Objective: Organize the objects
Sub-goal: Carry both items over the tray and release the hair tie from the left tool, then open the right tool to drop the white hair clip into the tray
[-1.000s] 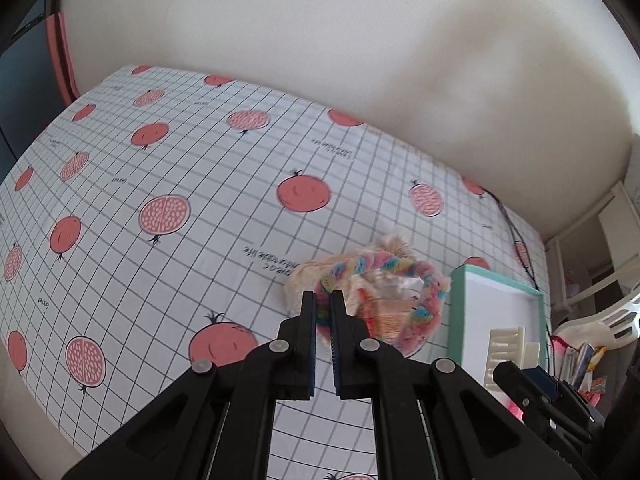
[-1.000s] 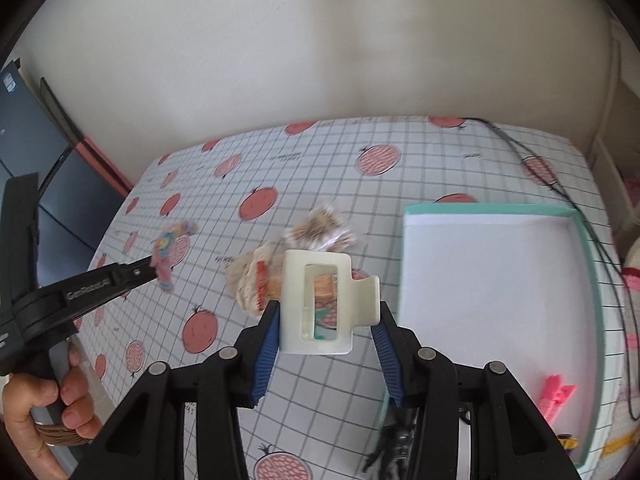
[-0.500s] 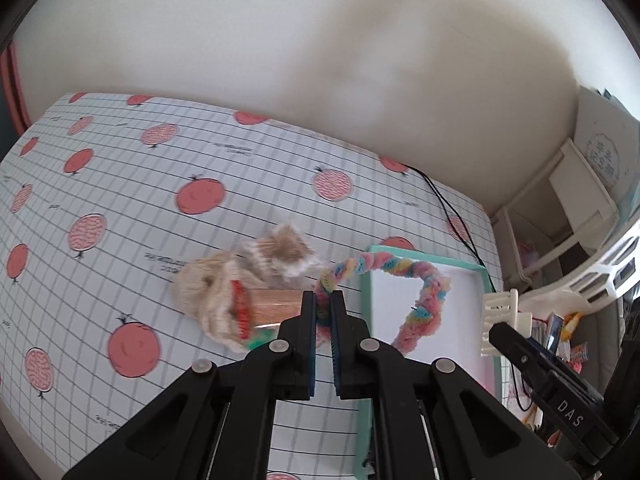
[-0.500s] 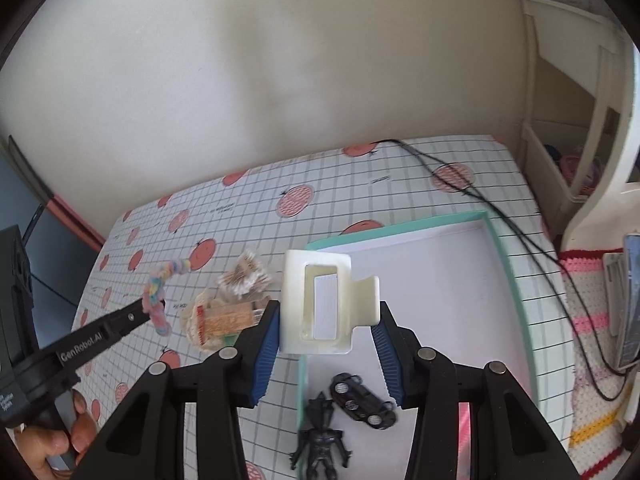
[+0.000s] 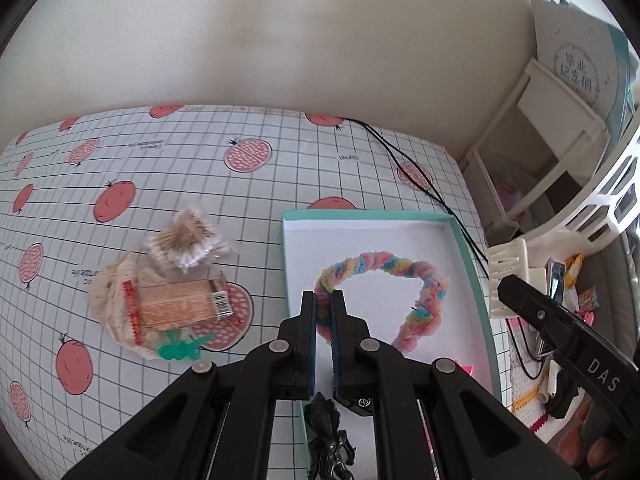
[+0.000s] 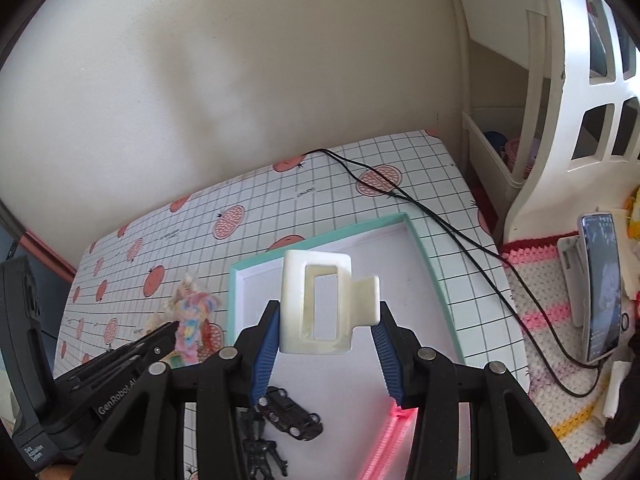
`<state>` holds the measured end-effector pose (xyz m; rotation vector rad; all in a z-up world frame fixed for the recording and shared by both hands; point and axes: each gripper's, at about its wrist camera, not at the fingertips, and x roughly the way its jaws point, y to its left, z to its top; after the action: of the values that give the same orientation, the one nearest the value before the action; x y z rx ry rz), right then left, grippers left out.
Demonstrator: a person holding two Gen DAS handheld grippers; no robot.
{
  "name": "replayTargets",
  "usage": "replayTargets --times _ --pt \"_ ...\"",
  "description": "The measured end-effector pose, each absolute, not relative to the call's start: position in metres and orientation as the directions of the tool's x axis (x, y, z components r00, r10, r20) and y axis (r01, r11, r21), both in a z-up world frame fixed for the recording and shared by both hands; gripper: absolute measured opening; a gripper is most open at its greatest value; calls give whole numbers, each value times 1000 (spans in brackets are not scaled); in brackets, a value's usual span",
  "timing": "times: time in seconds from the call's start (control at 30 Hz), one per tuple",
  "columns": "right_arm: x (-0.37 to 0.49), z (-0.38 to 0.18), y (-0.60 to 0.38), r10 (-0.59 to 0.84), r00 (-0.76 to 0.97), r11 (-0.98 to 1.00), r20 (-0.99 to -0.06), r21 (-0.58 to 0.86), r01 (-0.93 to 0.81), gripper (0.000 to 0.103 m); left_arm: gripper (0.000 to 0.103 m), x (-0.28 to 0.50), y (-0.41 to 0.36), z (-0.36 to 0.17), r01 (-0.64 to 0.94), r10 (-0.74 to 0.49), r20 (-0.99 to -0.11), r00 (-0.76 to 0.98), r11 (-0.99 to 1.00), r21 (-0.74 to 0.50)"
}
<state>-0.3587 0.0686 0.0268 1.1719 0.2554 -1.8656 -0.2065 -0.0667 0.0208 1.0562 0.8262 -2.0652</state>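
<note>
From the left wrist camera, the left claw (image 5: 323,312) is nearly closed, its two black fingers pinching one end of a fuzzy pastel rainbow twisted loop (image 5: 384,292). The rest of the loop arcs out over the white floor of a shallow teal-rimmed white box (image 5: 470,264) on the table (image 5: 200,184), which is covered in a white grid cloth printed with red pomegranates. Left of the box lies a small heap: a clear bag of cotton swabs (image 5: 186,240), a cream knitted pouch (image 5: 110,296), a clear pack of wooden sticks (image 5: 180,300) on top of it, and a green plastic piece (image 5: 180,349) at its near edge. A dark toy figure (image 5: 328,436) lies at the near end of the box, under the claw.

From the right wrist camera, the right claw (image 6: 324,334) is opened fairly wide, its blue-padded fingers gripping a cream-white rectangular plastic hair clip (image 6: 320,300) from both sides, held above the box (image 6: 424,256). On the box floor below lie a black toy car (image 6: 290,414), the toy figure (image 6: 260,448) and a pink object (image 6: 384,440) that is partly hidden. A black cable (image 6: 440,224) crosses the table.
</note>
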Motion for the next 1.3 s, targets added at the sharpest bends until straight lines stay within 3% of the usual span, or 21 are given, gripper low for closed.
replayTargets --times 0.6,1.3 --pt "-375 -47 54 -431 -117 -635 -895 209 744 48 6 -233 -67 -43 776 -173 -908 -382 -593 -214" --pt "-369 -67 45 -356 -97 -622 -929 158 767 48 7 -231 -71 -64 793 -118 -933 -340 -569 -217"
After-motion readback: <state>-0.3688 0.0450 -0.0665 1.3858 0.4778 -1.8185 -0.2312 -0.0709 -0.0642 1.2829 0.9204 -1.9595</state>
